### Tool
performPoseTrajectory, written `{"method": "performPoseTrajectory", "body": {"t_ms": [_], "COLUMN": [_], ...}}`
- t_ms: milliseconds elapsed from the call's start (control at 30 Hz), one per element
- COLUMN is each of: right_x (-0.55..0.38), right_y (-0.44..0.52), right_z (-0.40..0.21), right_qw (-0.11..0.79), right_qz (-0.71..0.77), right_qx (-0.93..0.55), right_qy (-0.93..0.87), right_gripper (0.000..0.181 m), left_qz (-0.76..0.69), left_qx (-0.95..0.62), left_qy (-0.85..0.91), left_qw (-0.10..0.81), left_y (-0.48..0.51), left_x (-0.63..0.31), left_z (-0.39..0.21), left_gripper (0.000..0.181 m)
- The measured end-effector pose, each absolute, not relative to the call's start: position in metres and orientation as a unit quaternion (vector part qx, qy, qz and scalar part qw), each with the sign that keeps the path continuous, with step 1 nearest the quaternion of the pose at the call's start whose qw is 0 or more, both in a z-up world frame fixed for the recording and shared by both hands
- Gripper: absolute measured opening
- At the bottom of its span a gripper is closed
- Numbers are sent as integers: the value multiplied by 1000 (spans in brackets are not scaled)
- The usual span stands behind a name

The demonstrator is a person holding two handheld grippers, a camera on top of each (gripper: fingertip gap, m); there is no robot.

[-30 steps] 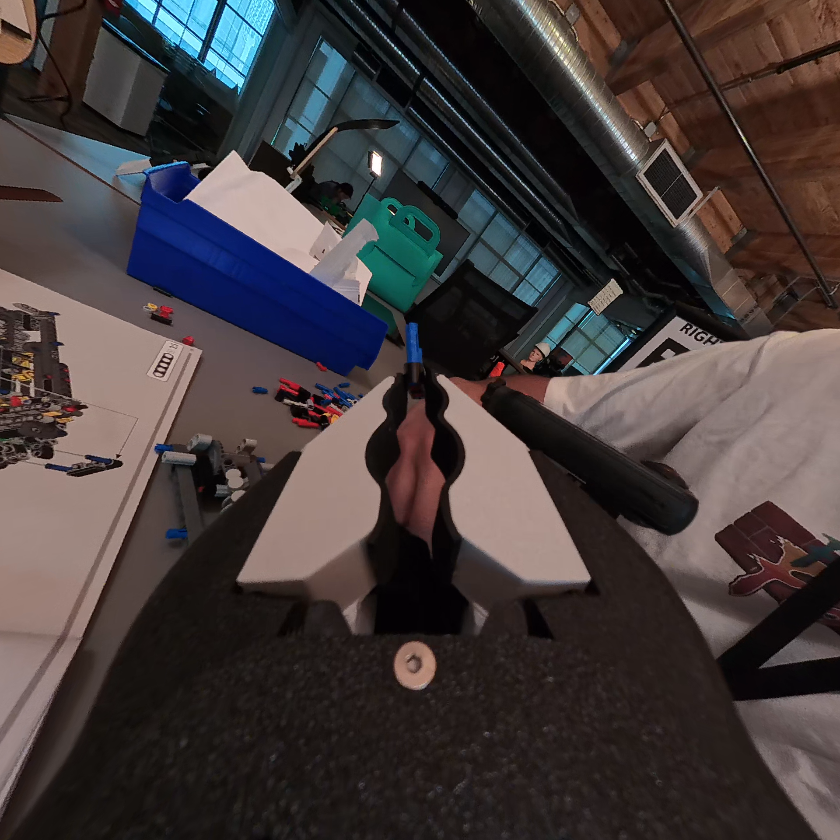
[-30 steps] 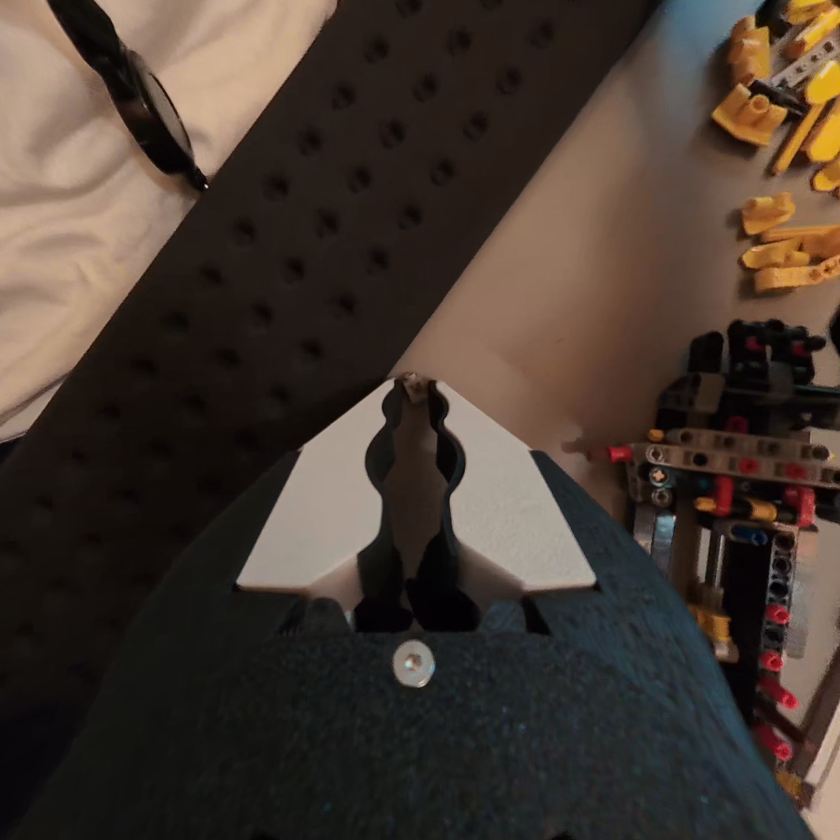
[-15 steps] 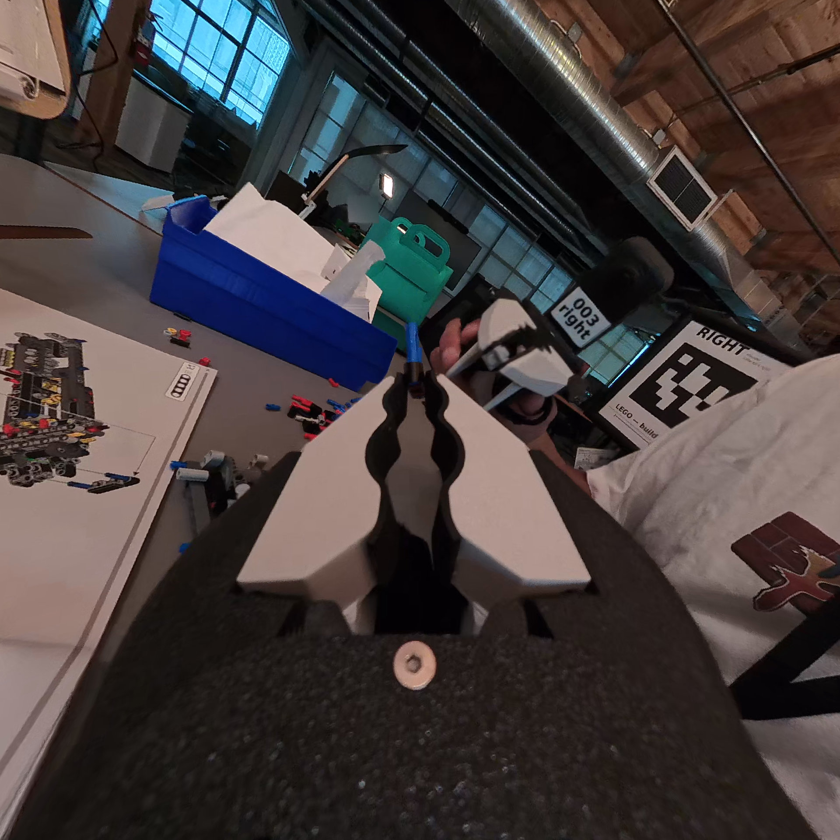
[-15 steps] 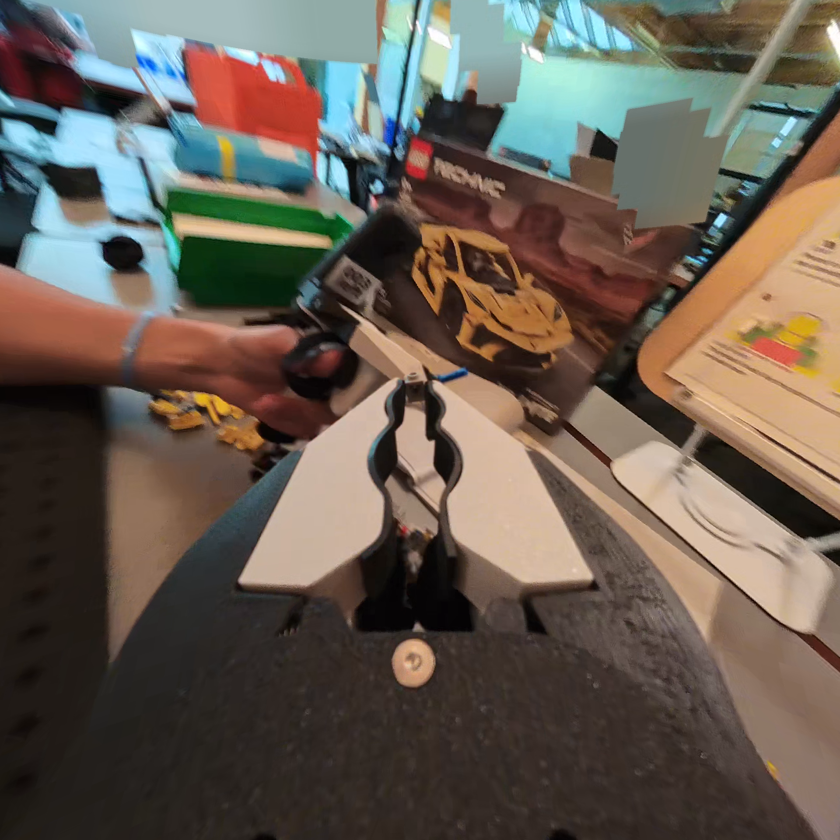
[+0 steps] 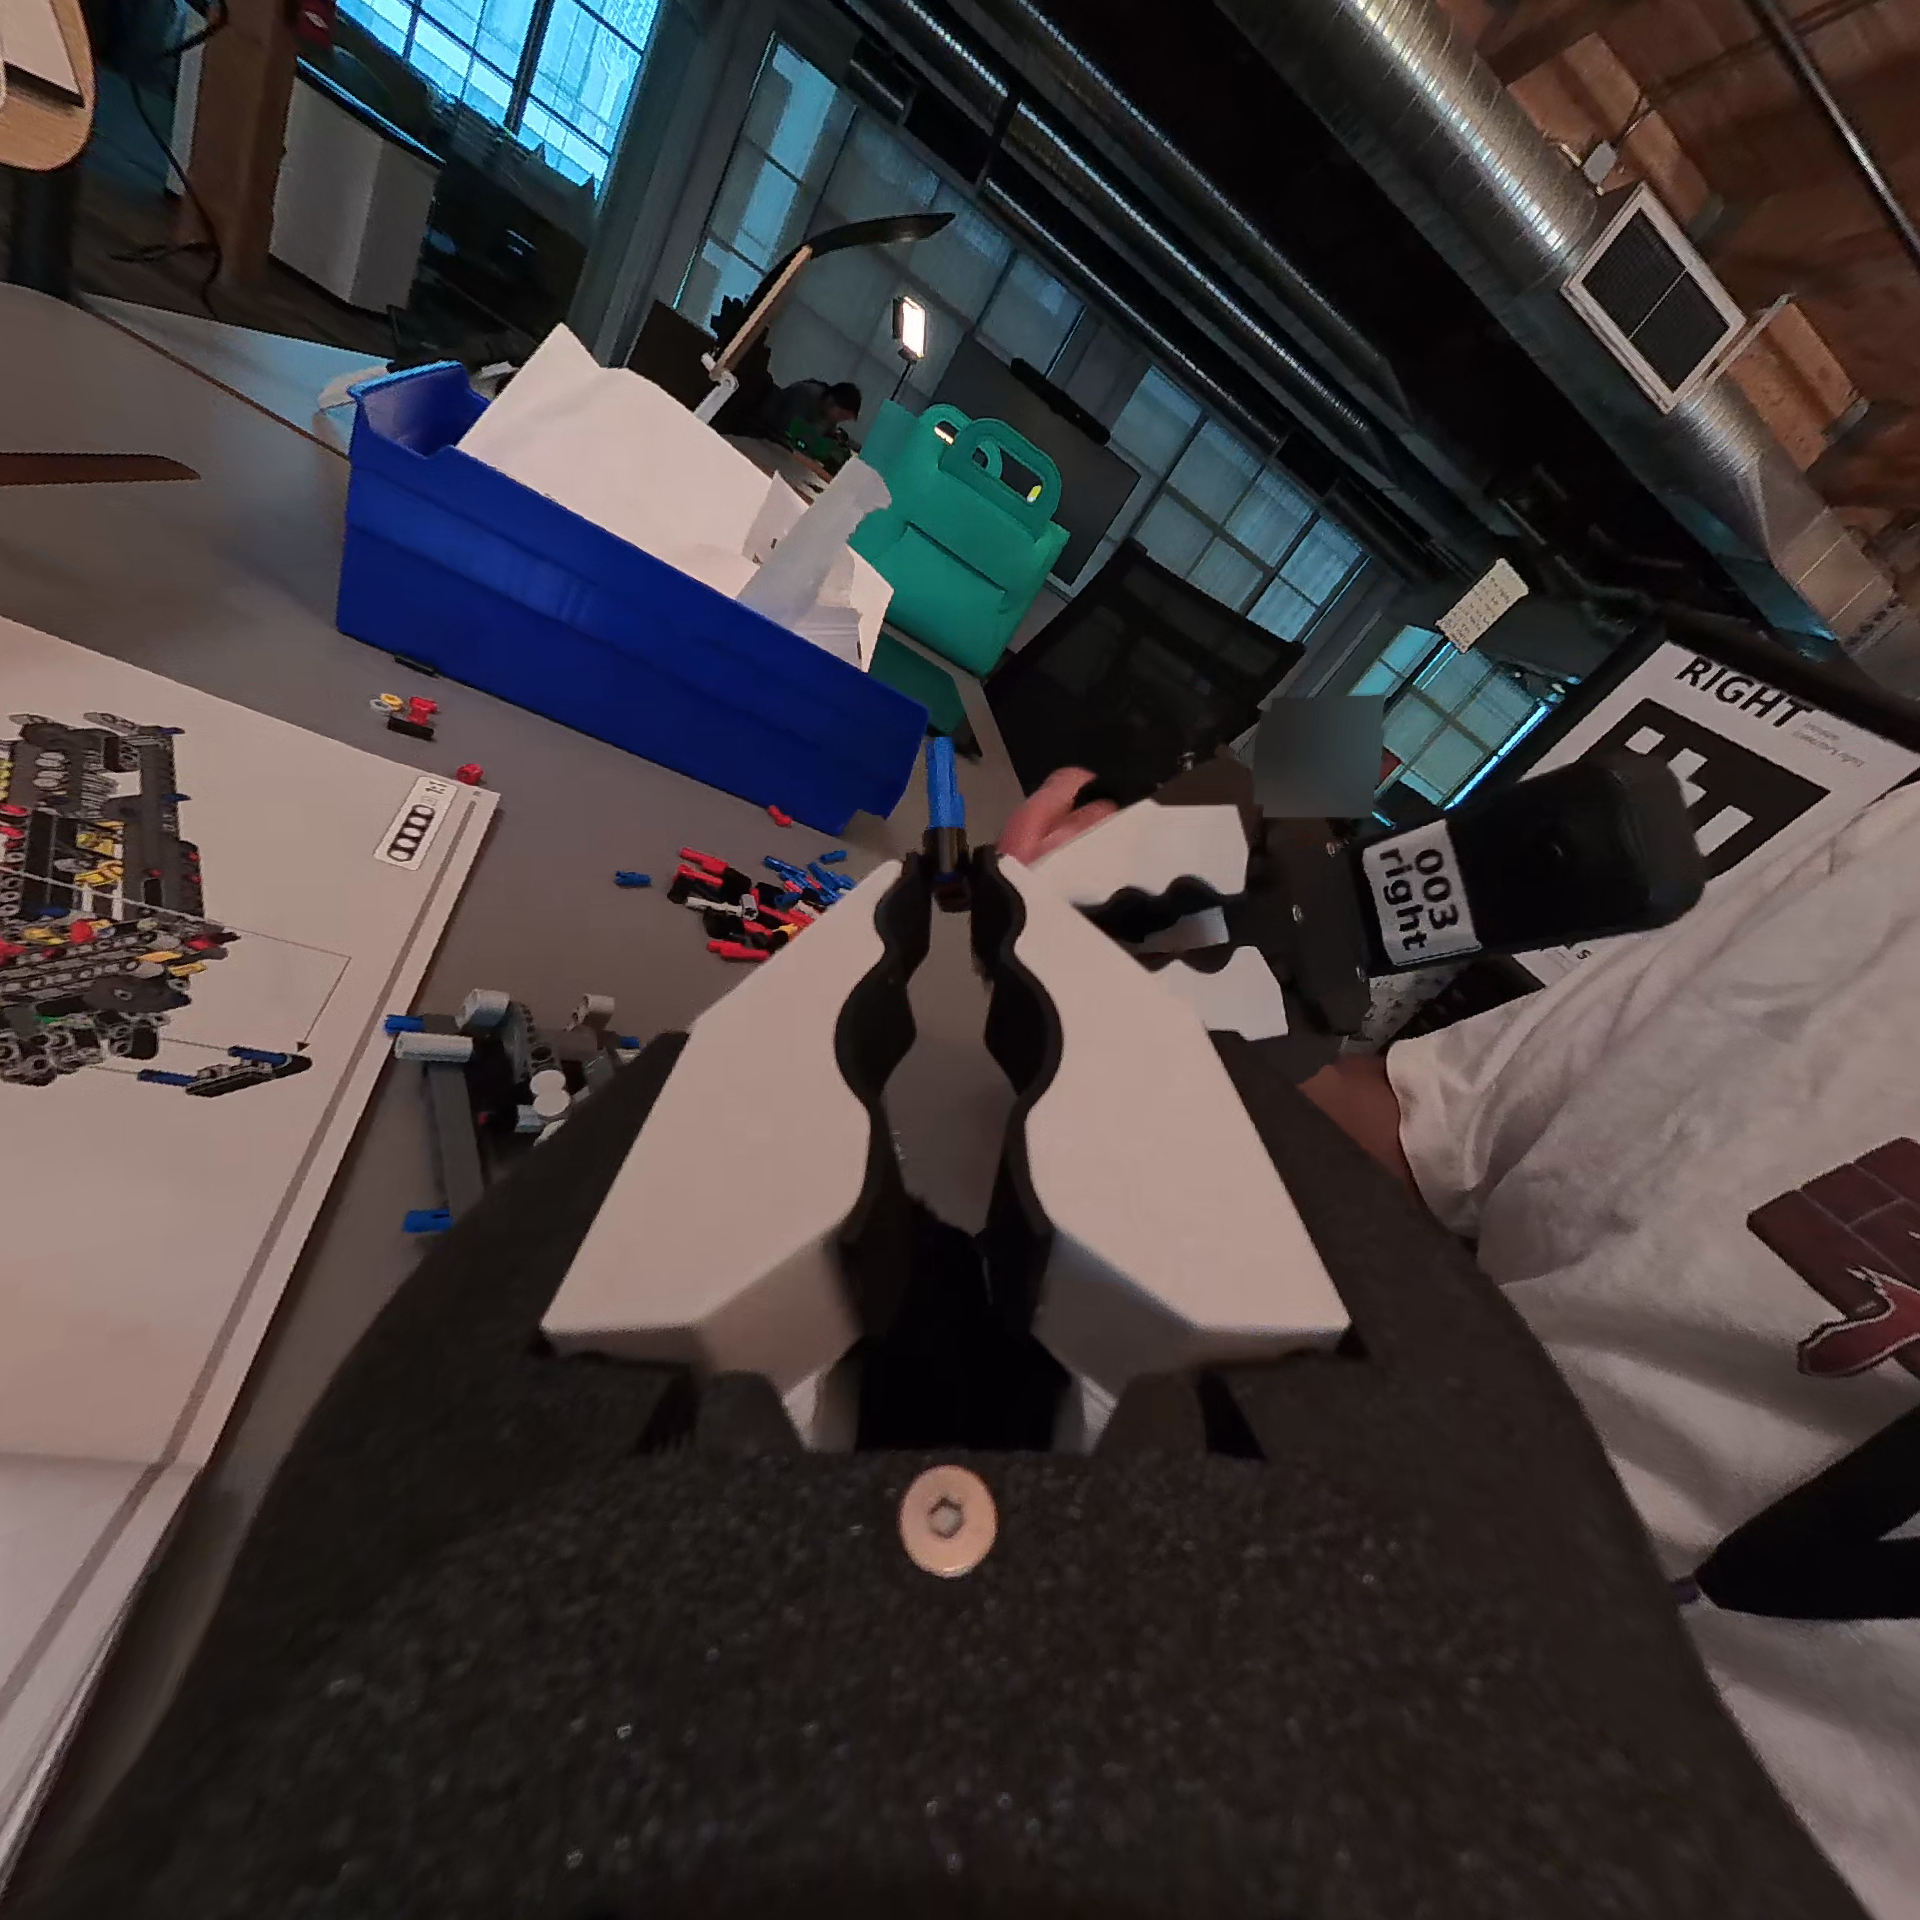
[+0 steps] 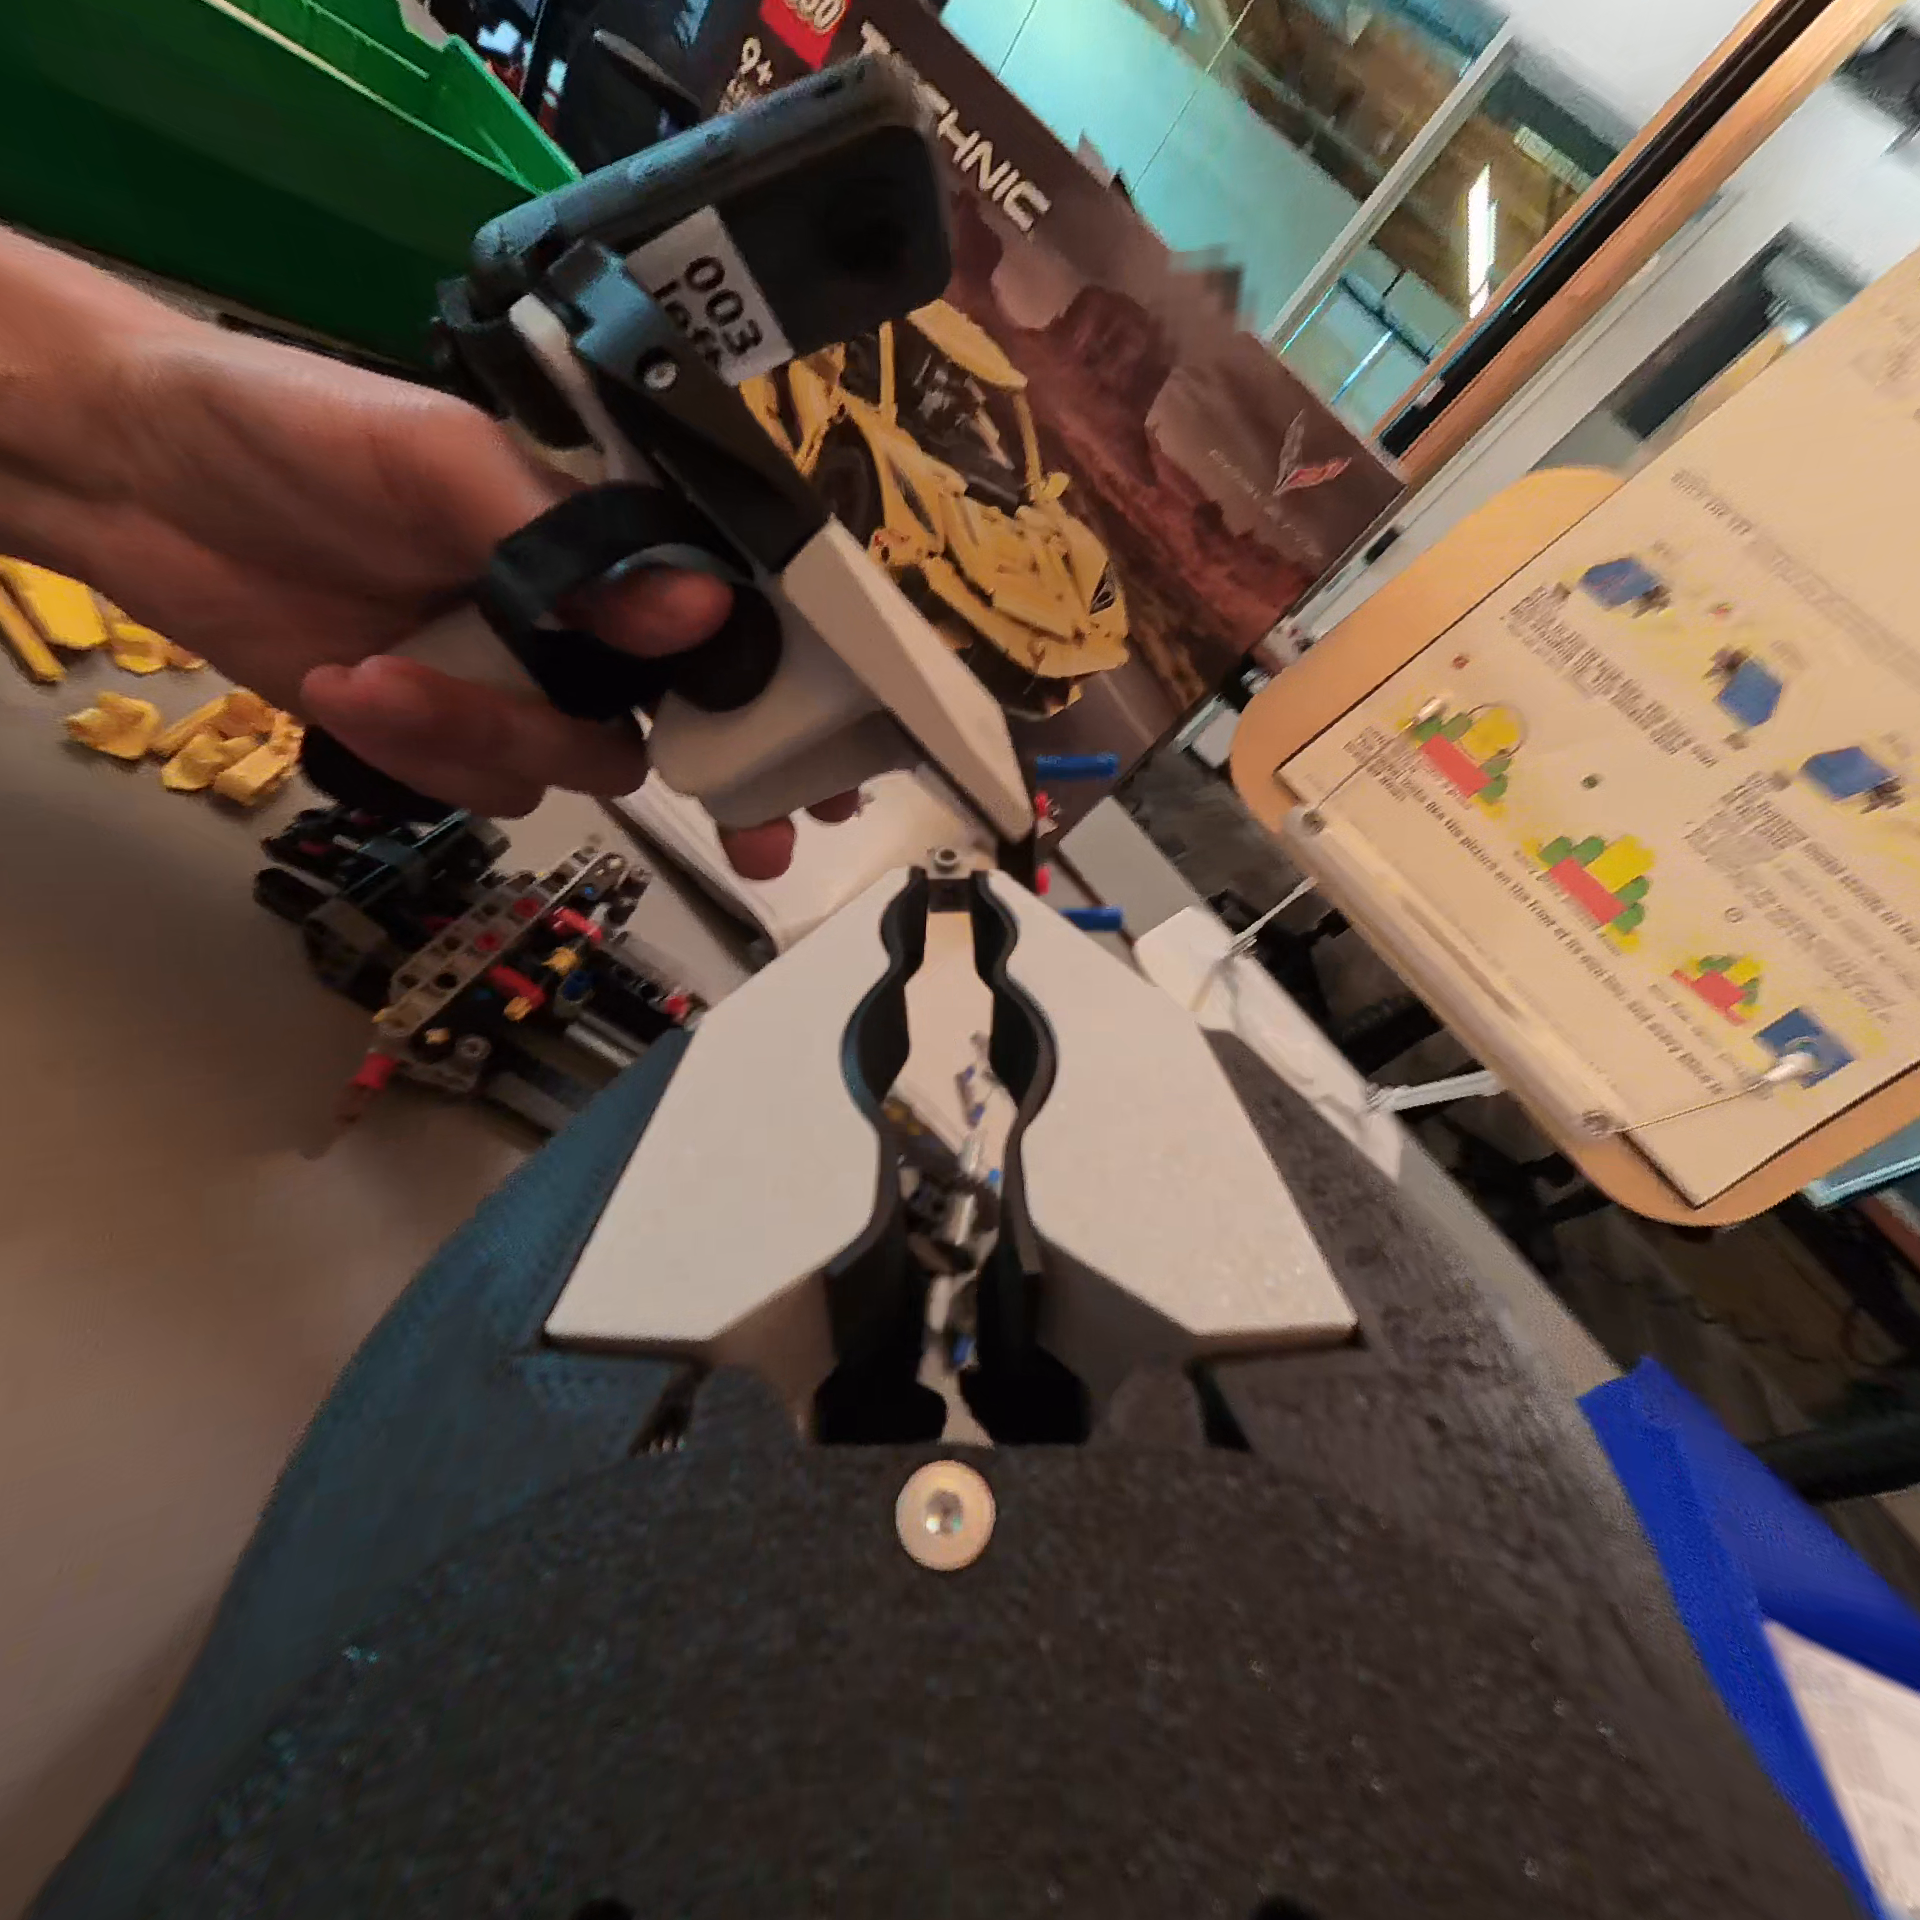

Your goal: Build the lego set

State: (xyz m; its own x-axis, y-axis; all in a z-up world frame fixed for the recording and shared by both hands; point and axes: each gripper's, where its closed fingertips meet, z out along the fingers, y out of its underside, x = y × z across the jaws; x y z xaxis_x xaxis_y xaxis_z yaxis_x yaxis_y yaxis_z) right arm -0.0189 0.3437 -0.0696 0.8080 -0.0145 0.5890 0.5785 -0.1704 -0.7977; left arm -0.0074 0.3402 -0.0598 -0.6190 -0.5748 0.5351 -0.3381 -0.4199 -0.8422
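1. Left gripper (image 5: 948,883) pinches a blue pin (image 5: 941,788) by its dark end only; it could twist out.
2. Right gripper (image 6: 945,883) clamps a small grey piece (image 6: 945,860), held aloft beside the pin.
3. Misaligned push drops both onto the table (image 5: 260,561).

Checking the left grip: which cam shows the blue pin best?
Left wrist view: the blue pin stands sharp and close, its dark end clamped in the left gripper. Right wrist view shows it only small, blurred, side-on beyond the right gripper.
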Motion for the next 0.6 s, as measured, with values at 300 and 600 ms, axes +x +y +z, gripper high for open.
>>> {"method": "performPoseTrajectory", "body": {"t_ms": [300,600], "right_x": [10,15], "right_y": [286,259], "right_z": [-181,-200], "right_qw": [333,280], "right_qz": [-269,-173], "right_qx": [-826,-867], "right_qy": [-368,-374], "right_gripper": [7,9], "left_qz": [-684,-668], "left_qx": [-446,-450], "left_qy": [565,580], "left_qw": [119,123], "left_y": [342,340], "left_x": [-2,-1], "left_z": [-73,-81], "left_gripper": [6,6]}}
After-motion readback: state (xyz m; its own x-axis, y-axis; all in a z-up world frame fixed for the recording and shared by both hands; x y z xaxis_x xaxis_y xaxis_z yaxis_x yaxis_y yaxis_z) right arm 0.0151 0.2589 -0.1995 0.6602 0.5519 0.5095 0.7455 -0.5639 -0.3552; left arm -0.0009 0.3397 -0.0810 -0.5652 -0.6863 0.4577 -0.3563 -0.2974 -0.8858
